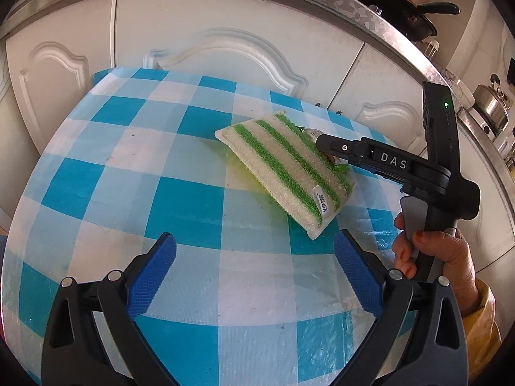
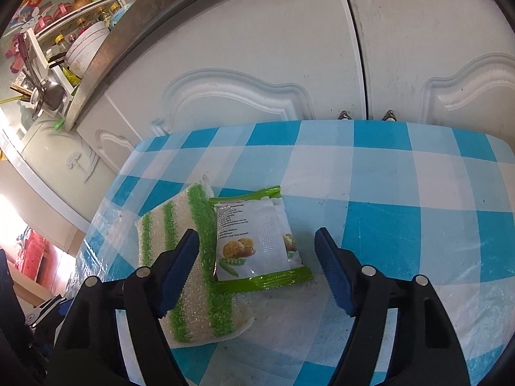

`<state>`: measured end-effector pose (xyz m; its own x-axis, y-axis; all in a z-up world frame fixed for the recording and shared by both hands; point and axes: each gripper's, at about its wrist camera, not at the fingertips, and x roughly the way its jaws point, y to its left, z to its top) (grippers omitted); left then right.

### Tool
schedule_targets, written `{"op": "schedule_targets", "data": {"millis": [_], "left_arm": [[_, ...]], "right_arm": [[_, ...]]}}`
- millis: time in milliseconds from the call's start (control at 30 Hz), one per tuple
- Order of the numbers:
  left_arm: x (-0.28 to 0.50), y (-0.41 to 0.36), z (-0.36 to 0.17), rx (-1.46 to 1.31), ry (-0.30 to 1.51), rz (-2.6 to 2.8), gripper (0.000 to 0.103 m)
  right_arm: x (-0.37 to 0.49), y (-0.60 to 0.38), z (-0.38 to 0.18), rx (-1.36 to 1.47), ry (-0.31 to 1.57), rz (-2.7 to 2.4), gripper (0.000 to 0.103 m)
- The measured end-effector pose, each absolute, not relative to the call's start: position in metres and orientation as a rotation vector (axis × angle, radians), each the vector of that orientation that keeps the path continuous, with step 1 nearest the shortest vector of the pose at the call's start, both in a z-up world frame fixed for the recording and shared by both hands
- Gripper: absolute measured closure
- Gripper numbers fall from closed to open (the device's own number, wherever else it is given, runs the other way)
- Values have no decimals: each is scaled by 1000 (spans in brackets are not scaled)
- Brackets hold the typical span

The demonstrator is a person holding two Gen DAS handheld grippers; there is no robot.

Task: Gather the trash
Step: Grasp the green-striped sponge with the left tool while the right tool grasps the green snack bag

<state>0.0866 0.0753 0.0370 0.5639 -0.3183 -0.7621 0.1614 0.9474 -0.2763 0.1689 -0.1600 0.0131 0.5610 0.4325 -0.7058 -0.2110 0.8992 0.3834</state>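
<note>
1. While both grippers hover over it, the table (image 1: 106,167), covered in a blue-and-white checked plastic cloth, fills most of each view and stands right against white cabinet doors (image 2: 244,64) with raised curved panels.
2. Above the doors runs a speckled countertop (image 1: 363,13) bearing a black pan (image 1: 399,9) and a steel kettle (image 1: 491,109).
3. On the cloth lies a green-and-white striped sponge cloth (image 2: 196,283), flat, with a small label at one edge.
4. Partly on top of its green-striped edge rests the snack wrapper (image 2: 254,241), green-bordered with a white printed face showing round baked pieces and peas; its far side lies on the tablecloth.
5. Coming in from the right in the left wrist view, the right gripper (image 2: 257,263) points down at the wrapper; its blue pads stand apart on either side of the packet, one over the sponge cloth and one over bare cloth, neither pressing on it.
6. A hand (image 1: 431,251) with a yellow sleeve holds that gripper's handle.
7. Nearer the table's front edge, the left gripper (image 1: 254,267) is spread wide with nothing between its blue pads, just short of the sponge cloth's corner.
</note>
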Motion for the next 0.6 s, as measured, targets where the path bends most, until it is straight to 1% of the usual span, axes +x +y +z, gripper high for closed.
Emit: {"op": "schedule_targets", "data": {"millis": [100,133,167,200,267,400,500,567,600], "left_arm": [[91,74,35,-186,934,-280,4],[93,74,34,-191,936,-278,4],[94,74,34,-196,937,-278,4],[95,74,34,-201,938,-279,4],[98,73,34,-212,938,-281,4],[104,68,33,-219,935,-288,4],[109,63,32,-229,940,-290,4],[112,59,32,-237,939,-290,4],[114,57,32,-238,938,-289,4]], "right_arm": [[169,-158,13,251,899,384,29],[168,-157,13,239,897,381,30],[167,-156,13,224,895,373,36],[167,-155,13,212,893,367,39],[167,-156,12,225,896,382,50],[164,-157,11,224,886,377,53],[160,-164,11,256,873,359,58],[156,-175,11,296,858,338,64],[154,-180,11,309,852,324,64]]}}
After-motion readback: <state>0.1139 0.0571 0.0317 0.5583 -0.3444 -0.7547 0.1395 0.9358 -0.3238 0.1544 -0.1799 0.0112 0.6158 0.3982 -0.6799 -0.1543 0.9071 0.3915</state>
